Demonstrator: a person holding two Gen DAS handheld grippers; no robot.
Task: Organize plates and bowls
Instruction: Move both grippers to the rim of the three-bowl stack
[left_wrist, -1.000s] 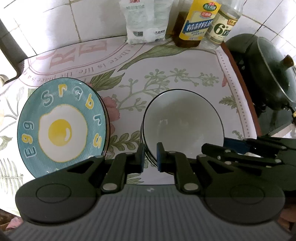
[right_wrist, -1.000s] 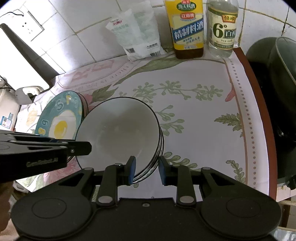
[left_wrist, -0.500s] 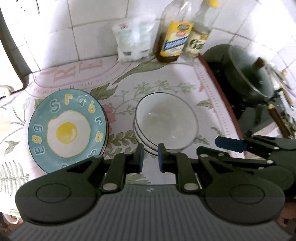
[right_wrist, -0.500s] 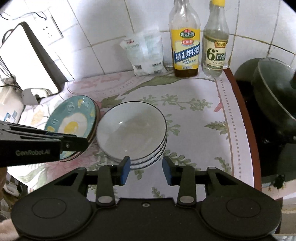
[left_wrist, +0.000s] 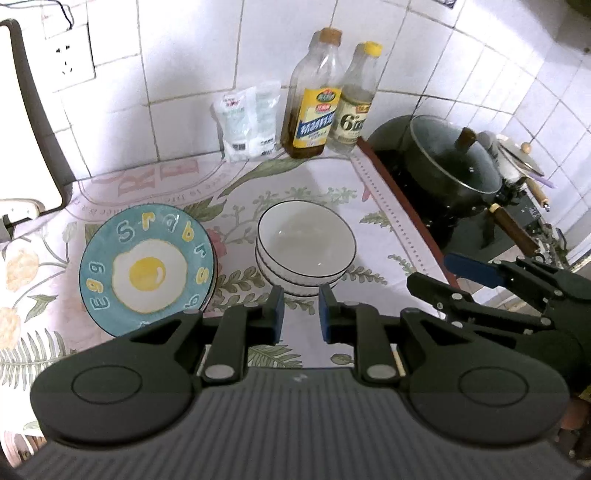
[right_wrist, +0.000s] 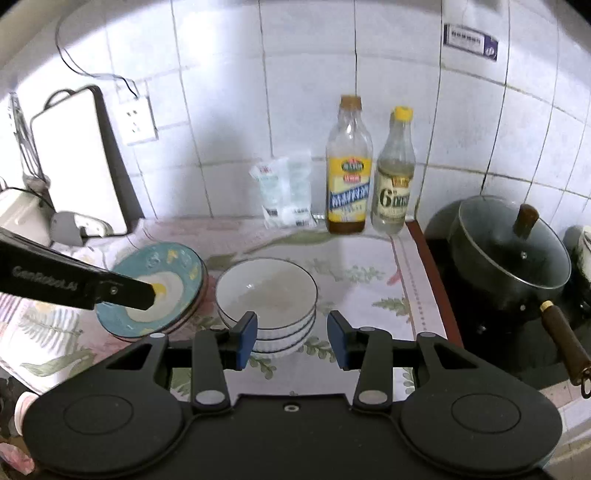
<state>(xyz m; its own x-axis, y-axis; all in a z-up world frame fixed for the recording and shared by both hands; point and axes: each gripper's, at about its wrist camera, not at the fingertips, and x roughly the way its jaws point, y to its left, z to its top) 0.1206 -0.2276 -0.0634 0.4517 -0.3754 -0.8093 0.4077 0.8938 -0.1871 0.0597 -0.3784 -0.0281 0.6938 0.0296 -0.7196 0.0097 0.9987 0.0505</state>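
Observation:
A stack of white bowls with dark rims (left_wrist: 306, 254) (right_wrist: 266, 295) stands on the flowered cloth. Left of it lies a stack of plates, the top one teal with a fried egg picture (left_wrist: 147, 269) (right_wrist: 155, 291). My left gripper (left_wrist: 301, 314) hangs above and in front of the bowls, its jaws opening with a narrow gap and nothing between them. My right gripper (right_wrist: 291, 338) is also back from the bowls, jaws opening wider, nothing held. The right gripper's fingers (left_wrist: 469, 269) show at the right of the left wrist view.
Two bottles (left_wrist: 314, 99) (right_wrist: 349, 166) and a white bag (right_wrist: 286, 195) stand against the tiled wall. A dark lidded pot (right_wrist: 509, 258) sits on the stove to the right. A white cutting board (right_wrist: 77, 166) leans at the left.
Both grippers have pulled up and back from the bowls, which now look smaller. The right gripper let go of the top bowl's rim and widened; the left one opened slightly.

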